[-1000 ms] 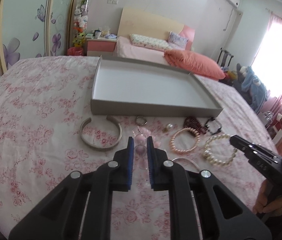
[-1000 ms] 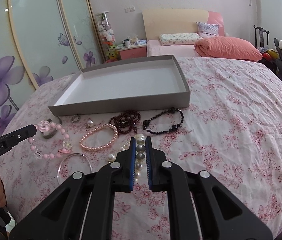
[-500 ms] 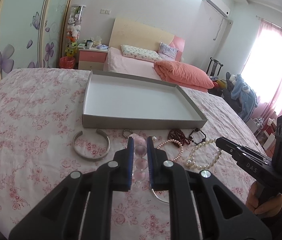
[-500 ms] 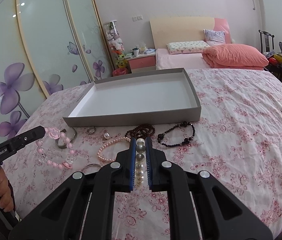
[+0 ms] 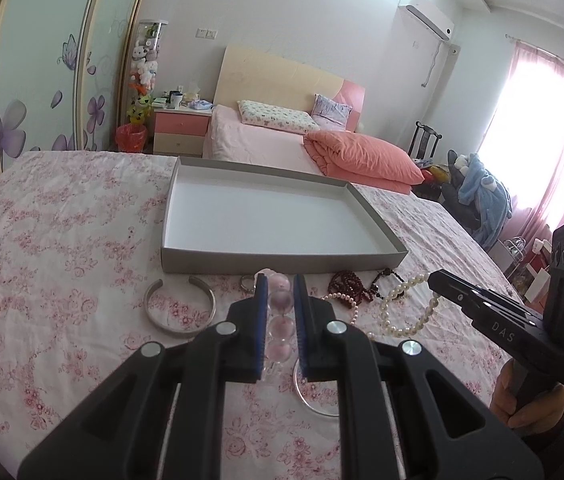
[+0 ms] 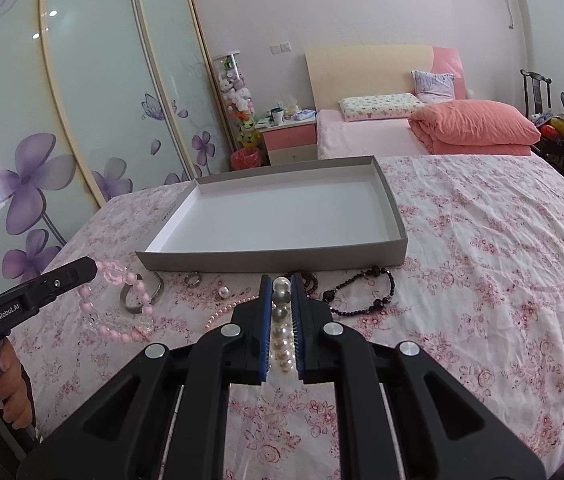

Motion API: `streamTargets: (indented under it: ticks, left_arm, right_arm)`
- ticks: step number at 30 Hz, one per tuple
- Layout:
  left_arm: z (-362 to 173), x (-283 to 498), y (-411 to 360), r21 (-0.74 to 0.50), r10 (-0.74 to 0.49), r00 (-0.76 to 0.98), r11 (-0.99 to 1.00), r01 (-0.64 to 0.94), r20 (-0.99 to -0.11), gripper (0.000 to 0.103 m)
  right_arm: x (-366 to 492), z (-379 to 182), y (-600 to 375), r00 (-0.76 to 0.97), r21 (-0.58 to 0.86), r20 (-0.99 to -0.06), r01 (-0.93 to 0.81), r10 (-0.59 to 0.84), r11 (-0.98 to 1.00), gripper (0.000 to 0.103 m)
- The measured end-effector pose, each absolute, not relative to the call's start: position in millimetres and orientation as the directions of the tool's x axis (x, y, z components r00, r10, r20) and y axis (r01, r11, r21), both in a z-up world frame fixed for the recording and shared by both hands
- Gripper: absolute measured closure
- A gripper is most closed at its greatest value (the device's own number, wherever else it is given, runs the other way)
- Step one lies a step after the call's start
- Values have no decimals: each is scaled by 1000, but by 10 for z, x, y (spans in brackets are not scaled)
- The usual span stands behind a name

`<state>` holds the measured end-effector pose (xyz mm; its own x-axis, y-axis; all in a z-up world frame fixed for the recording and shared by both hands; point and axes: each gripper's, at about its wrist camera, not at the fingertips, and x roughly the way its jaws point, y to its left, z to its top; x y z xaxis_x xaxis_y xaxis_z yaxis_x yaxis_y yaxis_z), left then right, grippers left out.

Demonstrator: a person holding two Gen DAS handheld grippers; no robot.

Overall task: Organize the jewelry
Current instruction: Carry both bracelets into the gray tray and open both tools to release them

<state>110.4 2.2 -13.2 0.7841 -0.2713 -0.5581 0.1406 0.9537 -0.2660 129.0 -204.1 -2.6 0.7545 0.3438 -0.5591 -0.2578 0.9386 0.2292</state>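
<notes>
My left gripper (image 5: 280,280) is shut on a pink bead bracelet (image 5: 280,301), held just above the flowered bedspread. From the right wrist view that bracelet (image 6: 114,272) dangles from the left gripper (image 6: 90,268). My right gripper (image 6: 282,280) is shut on a white pearl bracelet (image 6: 281,314). In the left wrist view the pearl loop (image 5: 399,330) hangs from the right gripper (image 5: 435,278). A shallow grey tray (image 5: 282,260) with a white floor lies just beyond both grippers, its near wall (image 6: 274,260) facing me.
Still on the bedspread lie a silver cuff (image 5: 180,308), a ring (image 6: 193,279), a loose pearl (image 6: 223,291), dark red beads (image 5: 351,284), a black bead bracelet (image 6: 361,296), a small pink pearl strand (image 6: 226,312) and a thin silver bangle (image 5: 313,396). A hand (image 6: 10,376) grips each handle.
Both grippers have risen a little and tilted upward, lifting the pink bracelet and the pearl bracelet off the bedspread. The jaws have stayed shut.
</notes>
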Motion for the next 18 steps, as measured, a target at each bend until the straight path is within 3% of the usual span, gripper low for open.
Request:
streamTargets:
  ticks: [18]
  left_arm:
    - [291, 1508, 10, -193, -216, 850, 971, 137, -481, 90]
  right_arm:
    - [1638, 464, -2007, 840, 154, -450, -260, 302, 953, 92]
